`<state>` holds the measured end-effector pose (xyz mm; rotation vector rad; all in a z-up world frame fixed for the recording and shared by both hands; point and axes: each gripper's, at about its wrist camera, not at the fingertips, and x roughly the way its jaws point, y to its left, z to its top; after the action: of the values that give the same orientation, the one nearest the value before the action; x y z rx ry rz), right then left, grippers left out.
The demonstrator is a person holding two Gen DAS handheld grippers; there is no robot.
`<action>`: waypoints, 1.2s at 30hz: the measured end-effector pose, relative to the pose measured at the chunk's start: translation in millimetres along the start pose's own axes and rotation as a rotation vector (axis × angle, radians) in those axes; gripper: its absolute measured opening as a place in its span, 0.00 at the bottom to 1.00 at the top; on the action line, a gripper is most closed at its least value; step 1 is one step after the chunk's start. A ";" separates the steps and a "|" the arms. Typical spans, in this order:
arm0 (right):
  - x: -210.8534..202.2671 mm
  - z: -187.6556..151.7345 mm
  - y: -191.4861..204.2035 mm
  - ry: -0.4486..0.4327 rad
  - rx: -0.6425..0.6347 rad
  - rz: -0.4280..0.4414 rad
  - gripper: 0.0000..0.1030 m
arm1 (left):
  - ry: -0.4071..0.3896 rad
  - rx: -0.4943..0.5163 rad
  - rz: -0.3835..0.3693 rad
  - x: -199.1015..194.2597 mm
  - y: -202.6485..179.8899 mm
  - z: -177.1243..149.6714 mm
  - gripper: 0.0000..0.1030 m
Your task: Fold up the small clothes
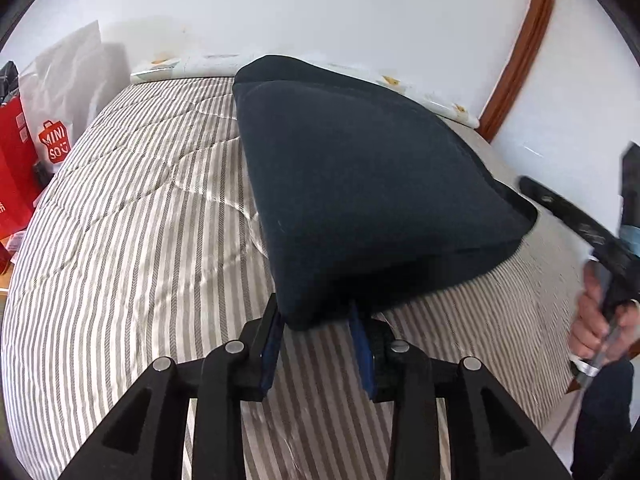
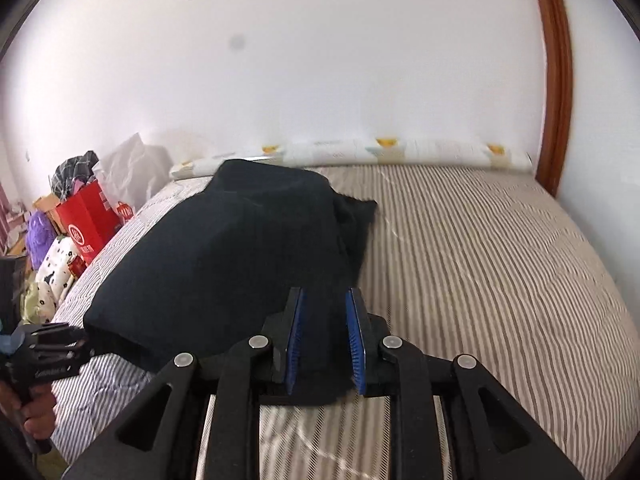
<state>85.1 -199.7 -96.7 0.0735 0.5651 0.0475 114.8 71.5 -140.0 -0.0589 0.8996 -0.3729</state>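
Note:
A dark navy garment (image 1: 360, 184) is held up over a striped bed, stretched between both grippers. My left gripper (image 1: 318, 320) is shut on its near left corner, the cloth caught between the blue pads. My right gripper (image 2: 324, 336) is shut on the opposite near edge of the same garment (image 2: 224, 256), with cloth filling the gap between its blue pads. The garment's far end rests on the bed near the wall. The right gripper and its hand also show at the right edge of the left wrist view (image 1: 592, 240).
The bed has a grey and white striped quilt (image 2: 480, 264). A white wall and a patterned pillow roll (image 2: 400, 152) lie behind. A wooden door frame (image 2: 556, 80) stands at the right. Red and white shopping bags (image 1: 36, 140) and soft toys (image 2: 56, 264) crowd the left bedside.

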 end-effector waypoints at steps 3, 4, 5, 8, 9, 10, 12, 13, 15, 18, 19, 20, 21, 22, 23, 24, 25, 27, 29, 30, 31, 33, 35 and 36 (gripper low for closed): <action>20.4 -8.8 3.1 0.081 0.020 -0.015 0.21 | -0.015 -0.008 -0.009 -15.0 -1.6 -3.0 0.31; 26.3 -15.6 0.7 0.108 0.042 -0.020 0.20 | -0.025 -0.008 -0.024 -21.6 -1.5 -2.4 0.32; 28.1 -21.8 -1.5 0.117 0.056 -0.027 0.19 | -0.032 -0.007 -0.031 -25.7 -1.1 -1.3 0.33; 21.4 -29.5 2.2 0.115 0.016 -0.041 0.19 | -0.067 -0.003 -0.042 -37.0 0.9 7.0 0.35; 18.6 -29.3 3.8 0.123 0.003 -0.042 0.19 | -0.077 -0.002 -0.041 -39.4 0.4 10.7 0.37; 14.4 -28.1 4.5 0.132 -0.009 -0.034 0.19 | -0.086 0.000 -0.041 -41.0 0.3 15.3 0.39; 7.9 -23.1 5.0 0.137 -0.029 -0.015 0.19 | -0.106 0.012 -0.040 -42.1 -0.4 25.9 0.44; 4.1 -18.1 3.7 0.135 -0.032 -0.010 0.19 | -0.116 0.019 -0.034 -41.9 -0.1 31.0 0.44; -1.3 -8.4 1.1 0.119 -0.022 0.002 0.21 | -0.125 0.025 -0.008 -35.1 3.8 41.0 0.45; 2.7 4.4 -5.1 0.109 -0.016 -0.006 0.24 | -0.097 0.025 0.019 -16.8 9.9 46.2 0.45; 9.4 6.0 -9.2 0.113 -0.006 -0.021 0.28 | -0.081 0.022 0.037 -7.9 12.9 45.2 0.45; 16.0 5.5 -12.4 0.125 0.008 -0.034 0.28 | -0.067 0.018 0.036 -1.6 14.5 43.3 0.47; 24.9 2.4 -16.7 0.152 0.028 -0.044 0.28 | -0.052 0.014 0.030 3.5 15.5 41.0 0.47; 30.8 -1.3 -19.6 0.176 0.039 -0.045 0.28 | -0.038 0.014 0.028 8.2 15.7 37.7 0.47; 36.4 -7.1 -21.4 0.204 0.049 -0.043 0.28 | -0.023 0.021 0.027 12.3 14.8 33.4 0.47; 39.3 -14.0 -22.0 0.221 0.055 -0.042 0.28 | -0.015 0.025 0.026 14.9 13.9 29.9 0.47; 38.4 -19.7 -21.7 0.221 0.052 -0.047 0.28 | -0.002 0.038 0.025 17.8 11.8 26.6 0.48; 32.1 -18.8 -22.7 0.227 0.050 -0.040 0.28 | 0.009 0.058 0.030 18.0 8.7 25.6 0.47; 28.4 -8.0 -25.8 0.235 0.068 0.003 0.28 | 0.012 0.060 0.022 13.3 7.8 30.2 0.47; 27.6 -1.6 -26.2 0.230 0.070 0.025 0.28 | 0.010 0.054 0.012 10.7 8.5 33.3 0.47; 28.3 7.6 -25.8 0.222 0.065 0.040 0.29 | -0.001 0.044 0.003 7.2 9.8 38.6 0.47; 35.8 26.3 -22.8 0.210 0.039 0.033 0.29 | -0.020 0.036 0.009 4.3 11.6 48.6 0.47; 51.2 47.0 -18.6 0.206 0.014 0.036 0.31 | -0.032 0.038 0.020 3.9 13.7 59.1 0.47; 58.9 55.8 -16.5 0.208 0.002 0.040 0.32 | -0.037 0.036 0.028 4.3 15.1 64.1 0.47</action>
<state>165.1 -215.5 -82.5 0.0826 0.7718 0.0941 171.2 77.5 -106.3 -0.0201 0.8562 -0.3607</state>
